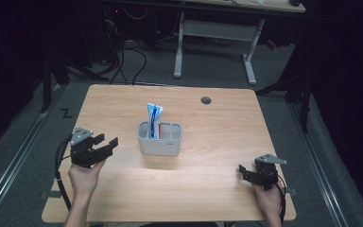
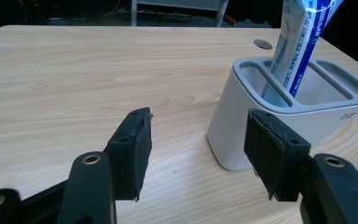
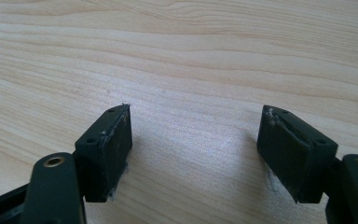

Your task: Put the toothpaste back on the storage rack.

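Left gripper point(image 1: 108, 143) sat with jaws spread, empty. White holder point(image 1: 159, 139) stood just ahead of it toward its right jaw, not touching; blue-and-white tube point(image 1: 153, 120) was upright in the holder's nearest compartment. Right gripper point(image 1: 244, 171), well apart, jaws spread over bare table point(image 1: 217, 123).

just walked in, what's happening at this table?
A person holds a two-jaw gripper in each hand over a wooden table. Both are open and hold nothing. The left gripper points at a white divided holder in mid-table, apart from it. A blue-and-white tube stands in the holder's left compartment. The right gripper sits low near the table's right front, away from the holder.
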A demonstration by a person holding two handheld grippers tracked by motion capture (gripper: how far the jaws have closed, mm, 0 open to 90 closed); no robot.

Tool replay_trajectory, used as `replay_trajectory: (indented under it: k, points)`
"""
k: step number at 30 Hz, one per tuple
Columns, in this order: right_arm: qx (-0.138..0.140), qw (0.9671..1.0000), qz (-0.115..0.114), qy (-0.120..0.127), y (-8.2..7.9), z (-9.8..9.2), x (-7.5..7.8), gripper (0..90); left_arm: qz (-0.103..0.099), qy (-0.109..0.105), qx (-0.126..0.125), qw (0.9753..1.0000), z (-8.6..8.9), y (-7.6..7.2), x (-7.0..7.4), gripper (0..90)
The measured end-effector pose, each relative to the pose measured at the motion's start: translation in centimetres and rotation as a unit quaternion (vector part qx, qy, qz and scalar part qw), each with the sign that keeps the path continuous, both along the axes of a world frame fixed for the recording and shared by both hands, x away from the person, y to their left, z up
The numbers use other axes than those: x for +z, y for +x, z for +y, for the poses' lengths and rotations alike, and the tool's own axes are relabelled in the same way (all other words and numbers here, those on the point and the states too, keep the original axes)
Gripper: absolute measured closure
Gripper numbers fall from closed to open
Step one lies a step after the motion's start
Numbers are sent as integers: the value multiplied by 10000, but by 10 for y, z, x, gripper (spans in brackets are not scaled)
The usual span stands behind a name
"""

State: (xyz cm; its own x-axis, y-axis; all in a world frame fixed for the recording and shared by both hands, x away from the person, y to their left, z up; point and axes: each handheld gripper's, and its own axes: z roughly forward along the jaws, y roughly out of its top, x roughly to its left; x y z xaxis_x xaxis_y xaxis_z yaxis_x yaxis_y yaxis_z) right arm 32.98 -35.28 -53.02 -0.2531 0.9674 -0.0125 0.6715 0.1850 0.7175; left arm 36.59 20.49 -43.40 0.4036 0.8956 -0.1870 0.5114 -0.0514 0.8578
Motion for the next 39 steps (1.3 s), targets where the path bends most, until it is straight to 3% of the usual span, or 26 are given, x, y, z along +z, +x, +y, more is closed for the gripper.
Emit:
replay_trajectory:
  k: [2,17,39]
  points:
    - [-1,10000,-1,0,0,0,0,264,23,-79,-3,10000,1,-1,-2,419]
    - [-1,10000,1,0,0,0,0,264,186,-102,54,9998,3,-3,-17,419]
    - [-2,10000,1,0,0,0,0,264,452,63,115,9989,3,-6,-45,435]
